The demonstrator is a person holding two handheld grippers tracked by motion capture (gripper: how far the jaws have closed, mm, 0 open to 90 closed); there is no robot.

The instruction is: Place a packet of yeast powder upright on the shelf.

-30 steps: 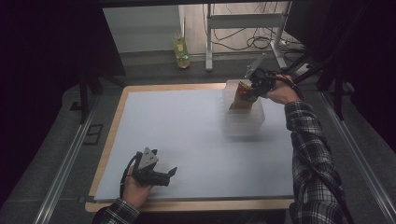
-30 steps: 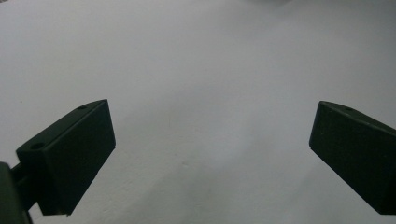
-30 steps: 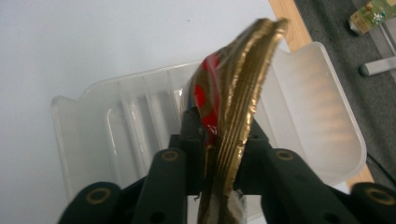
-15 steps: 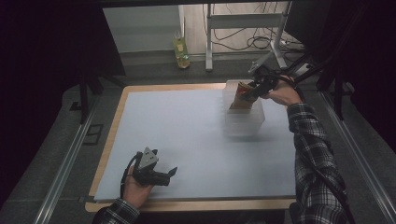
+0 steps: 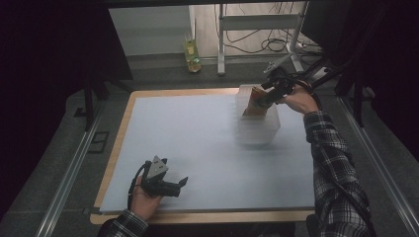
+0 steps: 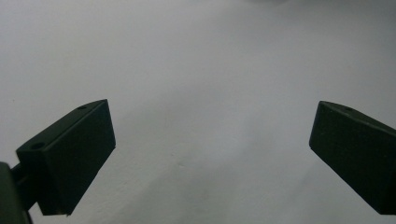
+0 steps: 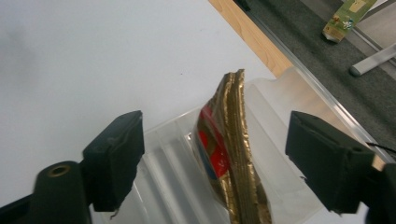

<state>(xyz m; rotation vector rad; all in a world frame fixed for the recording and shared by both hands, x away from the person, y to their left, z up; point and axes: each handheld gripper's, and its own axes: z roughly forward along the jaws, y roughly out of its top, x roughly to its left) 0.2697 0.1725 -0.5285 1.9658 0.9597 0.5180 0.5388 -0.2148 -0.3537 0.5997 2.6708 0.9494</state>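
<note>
A gold snack packet [image 5: 253, 102] with a red and blue label stands on edge inside a clear ribbed plastic container [image 5: 257, 129] at the table's far right. My right gripper [image 5: 264, 98] hovers over it. In the right gripper view the packet [image 7: 236, 154] stands between the two jaws with a gap on each side. The jaws have just been opening, and the right gripper [image 7: 219, 140] is open around the packet. Near the front left edge my left gripper [image 5: 184, 183] rests low over the white sheet, and in its own view the left gripper [image 6: 210, 140] is open with nothing between its jaws.
A white sheet [image 5: 197, 133] covers the wooden-edged table. The container's clear wall [image 7: 163, 154] sits close to the table's far edge [image 7: 252, 42]. A green carton [image 5: 191, 52] stands on the floor beyond, next to white frame legs and cables.
The right hand has stayed over the container with the packet at its jaws, shifting only slightly. The left hand has not moved.
</note>
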